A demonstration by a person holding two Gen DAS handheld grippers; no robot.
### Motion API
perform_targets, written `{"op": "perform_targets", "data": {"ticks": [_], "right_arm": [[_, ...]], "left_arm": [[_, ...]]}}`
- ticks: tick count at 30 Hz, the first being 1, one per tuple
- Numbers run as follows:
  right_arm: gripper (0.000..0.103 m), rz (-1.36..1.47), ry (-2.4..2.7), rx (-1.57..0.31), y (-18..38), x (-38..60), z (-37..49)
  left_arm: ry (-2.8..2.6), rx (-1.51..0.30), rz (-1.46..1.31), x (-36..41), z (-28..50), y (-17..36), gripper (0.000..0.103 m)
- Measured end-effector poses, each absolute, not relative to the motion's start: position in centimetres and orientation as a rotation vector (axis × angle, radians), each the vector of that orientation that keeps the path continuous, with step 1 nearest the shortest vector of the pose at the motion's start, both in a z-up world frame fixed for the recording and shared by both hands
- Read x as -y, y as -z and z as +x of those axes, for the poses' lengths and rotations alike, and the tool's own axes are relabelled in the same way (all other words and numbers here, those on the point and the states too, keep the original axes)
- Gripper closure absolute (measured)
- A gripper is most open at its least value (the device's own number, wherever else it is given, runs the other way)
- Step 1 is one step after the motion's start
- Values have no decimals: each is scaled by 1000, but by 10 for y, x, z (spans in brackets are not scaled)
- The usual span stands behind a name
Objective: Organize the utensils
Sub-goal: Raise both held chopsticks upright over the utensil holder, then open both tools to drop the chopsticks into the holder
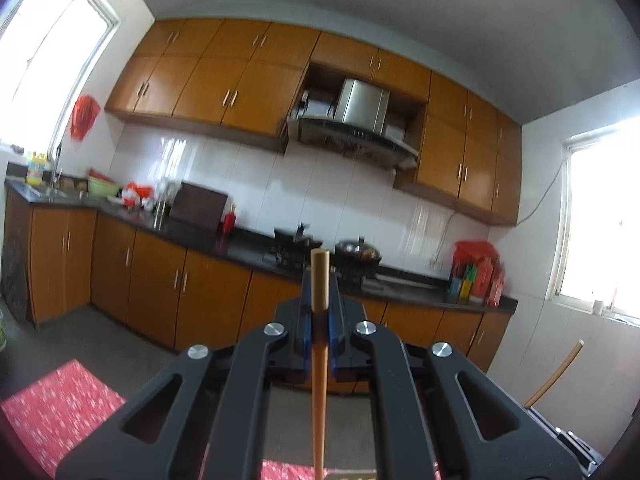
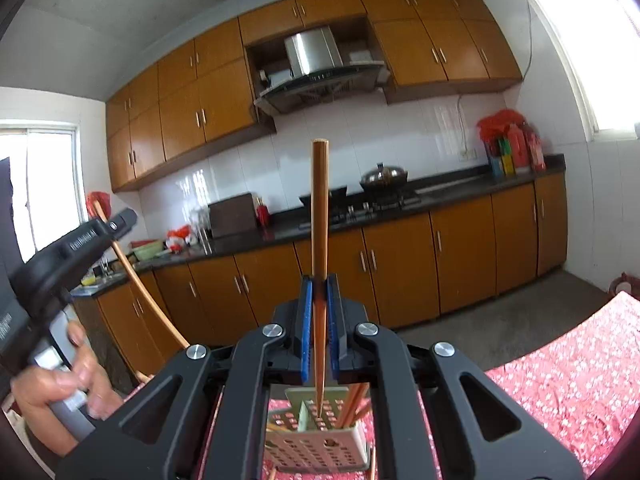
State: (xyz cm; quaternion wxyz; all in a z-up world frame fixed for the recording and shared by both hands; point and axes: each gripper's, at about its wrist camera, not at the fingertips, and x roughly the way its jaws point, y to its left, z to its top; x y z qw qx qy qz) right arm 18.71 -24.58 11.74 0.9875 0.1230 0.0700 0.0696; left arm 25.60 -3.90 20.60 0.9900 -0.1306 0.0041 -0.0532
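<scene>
At centre frame of the left view, the left gripper [image 1: 319, 312] is pinching a chopstick [image 1: 320, 280] upright; in the right view, the right gripper [image 2: 319, 312] is pinching another chopstick [image 2: 319, 216] above the slotted holder [image 2: 316, 446], lower centre. Light, stiff and smooth, they are probably best gripped mid-shaft.

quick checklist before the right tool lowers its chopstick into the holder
1. Right tool shut on its chopstick: ok.
2. Chopstick upright, tip above the perforated holder: ok.
3. Holder has room beside the chopsticks already inside: ok.
4. Holder standing steady on the red cloth: cannot tell.
5. Left tool shut on its own chopstick: ok.
6. Left tool off to the side, away from the holder: ok.
</scene>
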Motion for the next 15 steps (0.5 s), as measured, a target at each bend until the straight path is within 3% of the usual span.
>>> {"op": "perform_targets", "data": {"ticks": [8,9,11,15], "right_arm": [[93,258,-163,-197,-104,244,187],[91,257,-163,-201,-105,243,186],[76,256,-154,-203,-108,243,185],[72,254,-140,-182,-118,245,173]], "left_arm": [[103,-88,-265,32,266,-171,93],[105,-93,-263,30,266,-170,91],[107,-100,-259,26,262,-170,85],[97,-101,-255,18,252,-179,83]]}}
